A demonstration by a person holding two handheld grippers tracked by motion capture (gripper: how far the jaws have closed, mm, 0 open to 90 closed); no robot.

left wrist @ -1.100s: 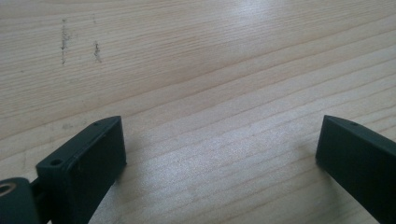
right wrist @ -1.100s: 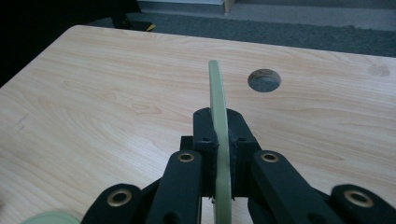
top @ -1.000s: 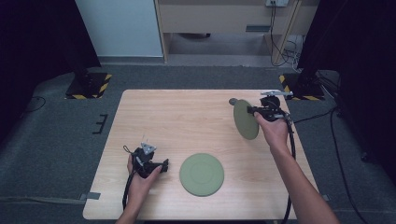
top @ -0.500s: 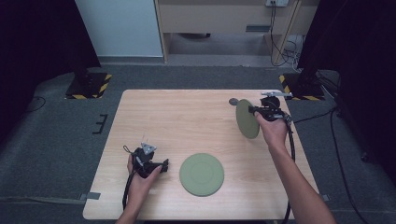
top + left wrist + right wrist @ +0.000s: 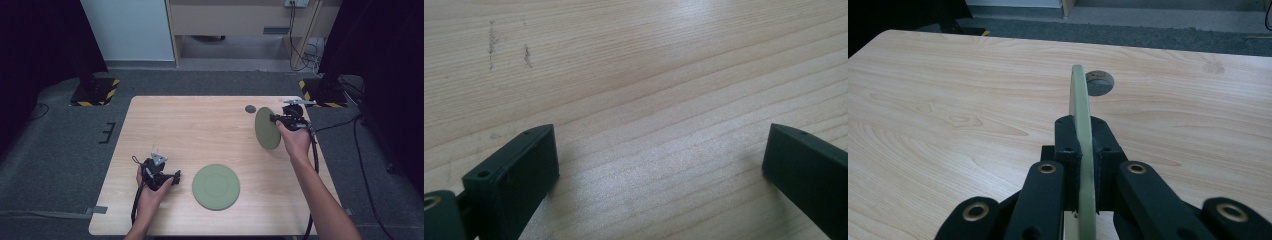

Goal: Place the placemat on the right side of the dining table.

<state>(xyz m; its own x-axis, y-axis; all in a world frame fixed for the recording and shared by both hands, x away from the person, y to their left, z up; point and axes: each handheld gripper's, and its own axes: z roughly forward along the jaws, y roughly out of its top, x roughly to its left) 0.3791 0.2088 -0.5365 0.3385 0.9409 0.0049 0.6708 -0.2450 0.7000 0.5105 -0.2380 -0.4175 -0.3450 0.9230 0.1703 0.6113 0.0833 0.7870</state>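
Held plate: the right gripper (image 5: 279, 119) is clamped on the rim of a green plate (image 5: 267, 128), which stands on edge above the counter (image 5: 200, 125), at the right of the high view.
Right fingers: pressed on both faces of the rim; in the right gripper view the plate (image 5: 1082, 150) runs edge-on straight up the middle of the frame.
Flat plate: a second green plate (image 5: 216, 186) lies flat at the lower middle of the high view, down and left of the held one, well apart.
Key relation: if the plates are to be stacked, the held plate must travel down-left and tip from upright to flat.
Left gripper: (image 5: 172, 177) rests just left of the flat plate, nearer to it than the right hand; fingers (image 5: 519, 170) apart, nothing but bare wood between them.
View differences: the right gripper view shows the grip and a round hole (image 5: 1099, 82) in the counter beyond the plate; the high view shows both plates at once.
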